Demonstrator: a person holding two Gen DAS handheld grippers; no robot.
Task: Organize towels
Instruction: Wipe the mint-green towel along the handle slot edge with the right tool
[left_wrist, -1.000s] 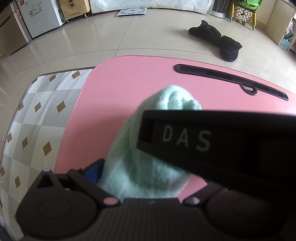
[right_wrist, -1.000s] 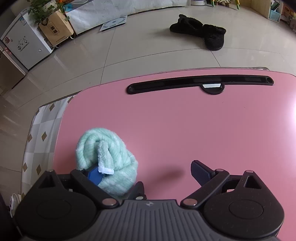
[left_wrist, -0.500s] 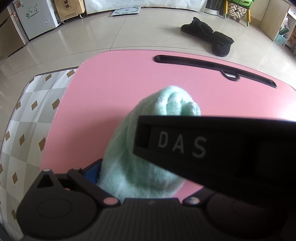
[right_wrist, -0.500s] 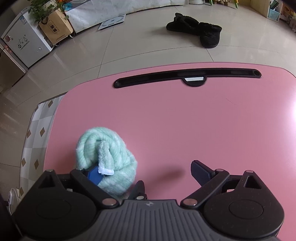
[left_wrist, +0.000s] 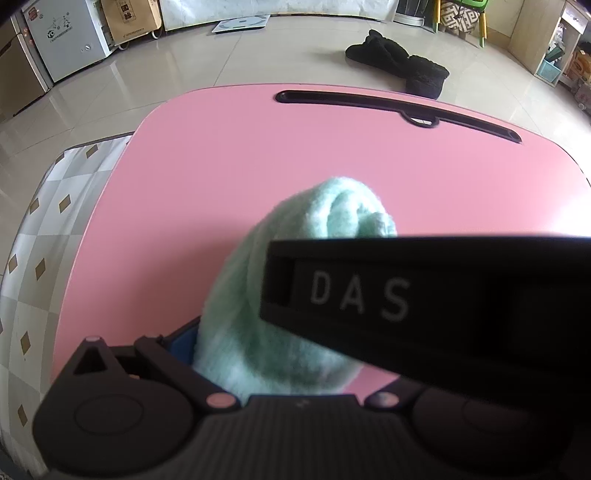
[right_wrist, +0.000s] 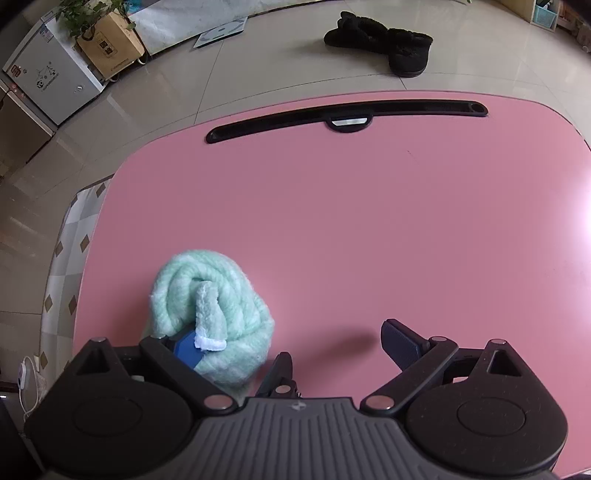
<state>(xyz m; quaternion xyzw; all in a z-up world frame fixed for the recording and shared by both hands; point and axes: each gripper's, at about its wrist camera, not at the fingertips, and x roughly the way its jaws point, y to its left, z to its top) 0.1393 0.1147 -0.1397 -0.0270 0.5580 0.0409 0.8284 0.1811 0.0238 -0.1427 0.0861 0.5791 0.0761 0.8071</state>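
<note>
one rolled mint-green towel (right_wrist: 210, 302) lies on the pink tabletop (right_wrist: 369, 229), near its left edge and close to the camera side. its end shows a spiral of folds, and a loose corner with a white hem (right_wrist: 210, 341) hangs down over the roll.

right tool (right_wrist: 291, 347): its fingers stand wide apart. the left blue pad (right_wrist: 186, 349) touches the towel's near side, under the white-hemmed corner; the right finger (right_wrist: 400, 345) is over bare pink tabletop, well apart from the towel. nothing is pinched between them.

left tool (left_wrist: 295, 343): in the left wrist view the towel (left_wrist: 258, 332) fills the space just ahead of the tool body, and a blue pad (left_wrist: 183, 341) shows pressed against the towel's left side. a black bar lettered "das" (left_wrist: 424, 306) crosses the right half of that view and hides the other finger, so i cannot tell how far this tool is open or whether it grips the towel.

along the far edge of the tabletop runs a long black slot (right_wrist: 347, 114) with a small tab at its middle. a checkered cloth with brown diamonds (left_wrist: 48, 221) lies beside the tabletop on the left. on the tiled floor (right_wrist: 258, 62) beyond are a pair of black fuzzy slippers (right_wrist: 384, 40), a white cabinet (right_wrist: 51, 81) and a cardboard box (right_wrist: 110, 48) with a plant.
</note>
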